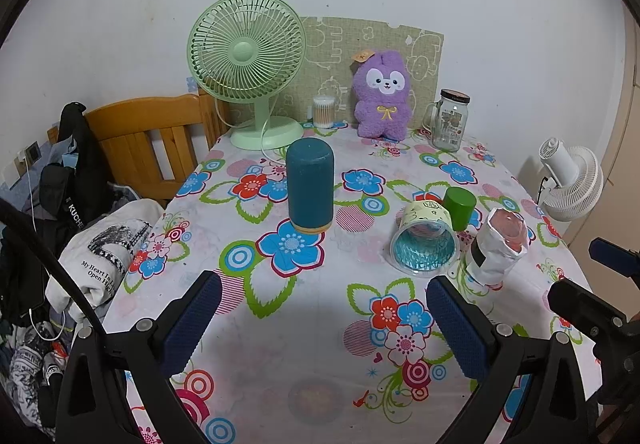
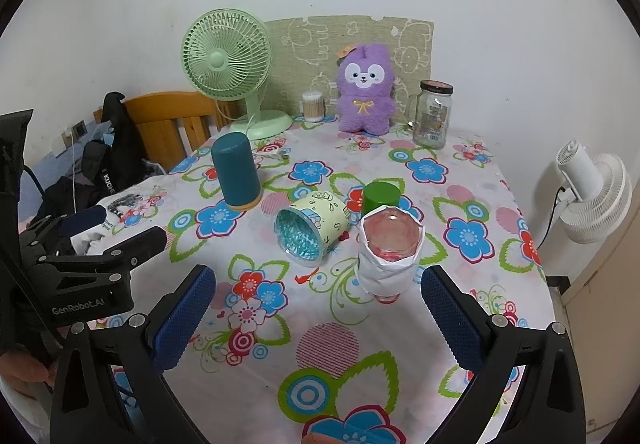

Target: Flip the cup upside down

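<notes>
Hovering over the floral tablecloth, the right gripper and the left gripper were both spread wide and held nothing. At twelve o'clock from the right gripper, one paper-wrapped cup stood upright. Around it were one tipped paper cup, one green cup, one teal cylinder, and two fans, green and white.
</notes>
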